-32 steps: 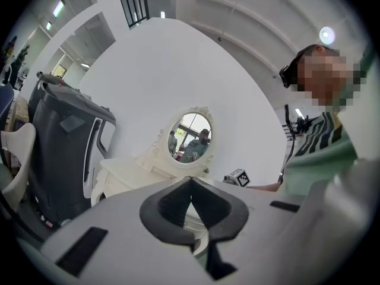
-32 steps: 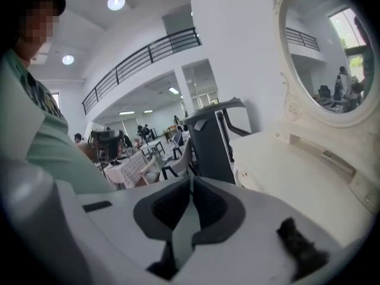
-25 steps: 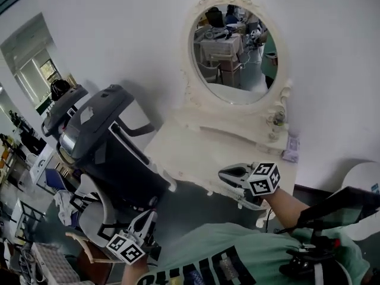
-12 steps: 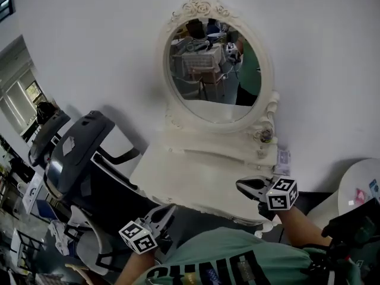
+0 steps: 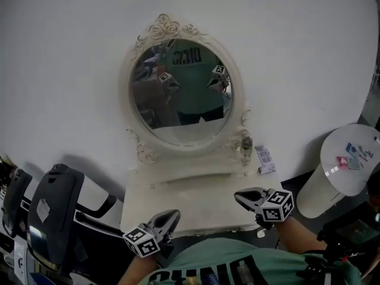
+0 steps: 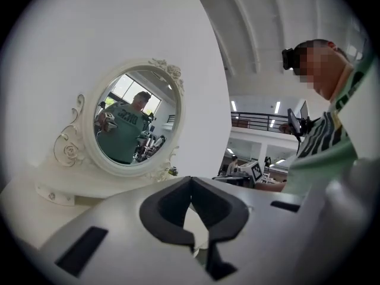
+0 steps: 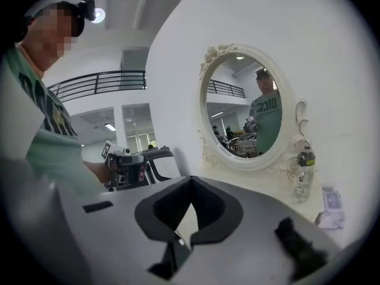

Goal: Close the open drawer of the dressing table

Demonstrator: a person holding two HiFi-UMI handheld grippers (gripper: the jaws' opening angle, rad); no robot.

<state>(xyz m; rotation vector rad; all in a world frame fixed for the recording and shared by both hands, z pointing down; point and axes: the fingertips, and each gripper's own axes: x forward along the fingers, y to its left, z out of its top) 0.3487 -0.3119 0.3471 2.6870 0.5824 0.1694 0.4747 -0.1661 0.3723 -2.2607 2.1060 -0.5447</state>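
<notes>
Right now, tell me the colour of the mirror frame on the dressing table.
The mirror frame is cream white; it shows best in the head view.

You wear a pale green T-shirt (image 5: 237,255) with dark block lettering (image 5: 196,275). Your left gripper (image 5: 171,215) and right gripper (image 5: 239,196) are grey, each bearing a cube (image 5: 141,241) of black-and-white square markers.

chair (image 5: 53,218) cut off btm-left | card (image 5: 265,159) print too small | dressing table (image 5: 196,202) front hid by shirt (image 5: 237,267)
</notes>
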